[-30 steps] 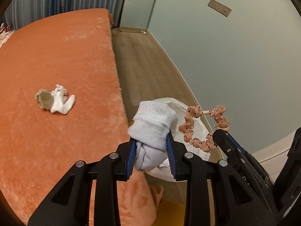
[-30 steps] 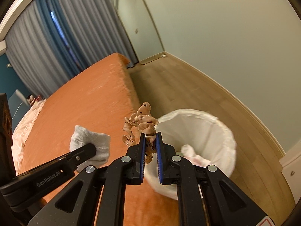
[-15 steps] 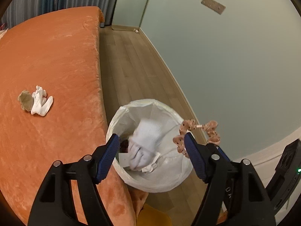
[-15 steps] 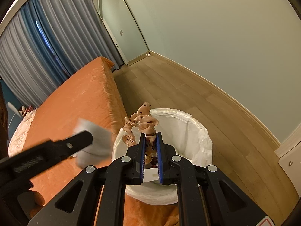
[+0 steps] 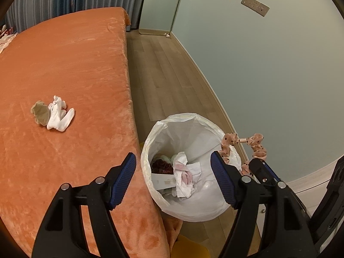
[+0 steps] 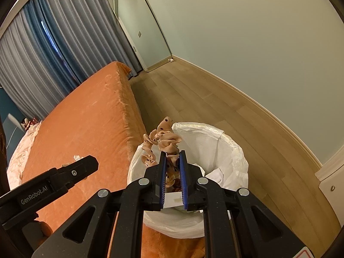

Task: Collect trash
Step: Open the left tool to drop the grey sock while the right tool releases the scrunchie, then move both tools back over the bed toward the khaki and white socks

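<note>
Sock gone from your left gripper (image 5: pixel 173 178): its jaws now gape wide and hold nothing above the lined bin (image 5: pixel 189 129), where the white sock (image 5: pixel 185 177) lies among the trash. Two rags (image 5: pixel 51 116) remain on the orange bed (image 5: pixel 71 64), far left. Your right gripper (image 6: pixel 173 167) still pinches one dotted scrunchie (image 6: pixel 165 139), nearly shut, over the bin's near rim.

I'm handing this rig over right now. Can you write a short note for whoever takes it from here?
Left gripper: open, empty, above the lined bin.
Right gripper: shut on the pink dotted scrunchie, over the bin.
Done: a white sock and other scraps lie in the bin.
Left: release the scrunchie into the bin, then fetch the white sock and tan item lying on the orange bed.
</note>
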